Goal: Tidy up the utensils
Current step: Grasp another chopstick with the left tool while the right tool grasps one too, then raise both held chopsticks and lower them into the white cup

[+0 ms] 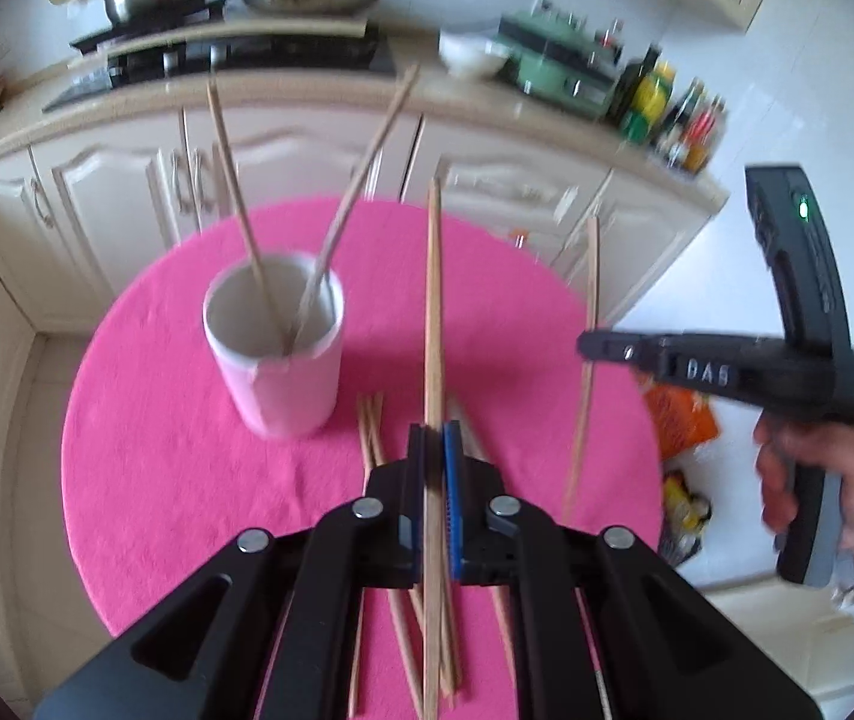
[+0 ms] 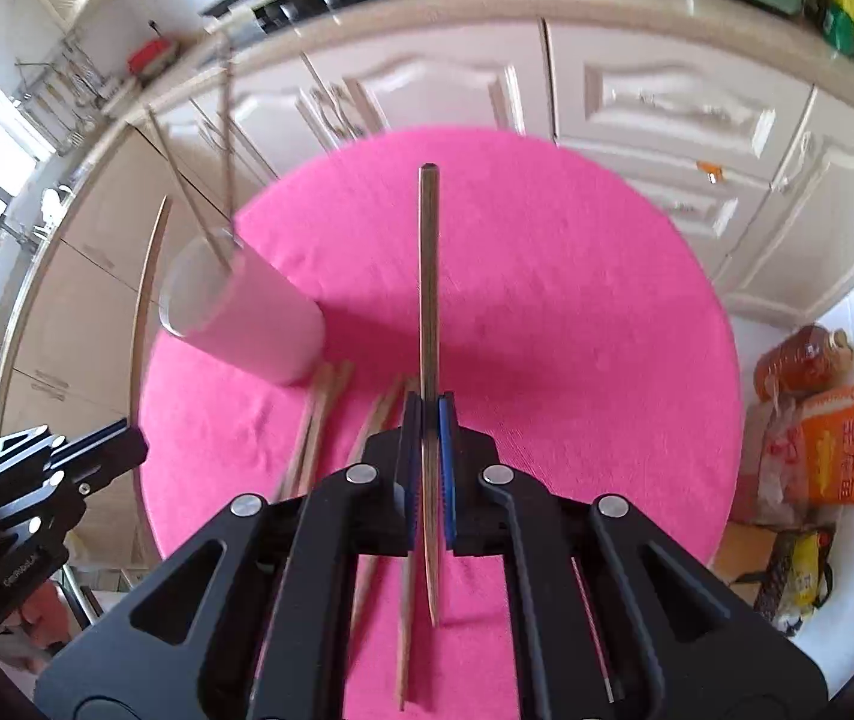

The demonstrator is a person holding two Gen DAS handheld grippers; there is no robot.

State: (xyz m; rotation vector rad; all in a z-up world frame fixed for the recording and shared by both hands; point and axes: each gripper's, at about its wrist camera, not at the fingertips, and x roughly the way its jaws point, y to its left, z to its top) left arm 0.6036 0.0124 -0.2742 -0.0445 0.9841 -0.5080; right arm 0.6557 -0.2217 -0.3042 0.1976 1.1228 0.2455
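- I saw a kitchen, with a pink table (image 1: 187, 468) before white cabinets (image 2: 667, 102).
- A cup (image 1: 274, 342) on it held two chopsticks (image 1: 235, 180).
- My left gripper (image 1: 434, 438) was clamped on one chopstick (image 1: 433, 300).
- My right gripper (image 2: 430, 414) pinched another (image 2: 429, 276).
- Loose ones (image 2: 313, 420) lay beside the cup.

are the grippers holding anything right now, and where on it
Yes, each holds one chopstick. The left gripper is shut on a chopstick well below its middle. The right gripper grips its chopstick likewise, toward the pointed end.
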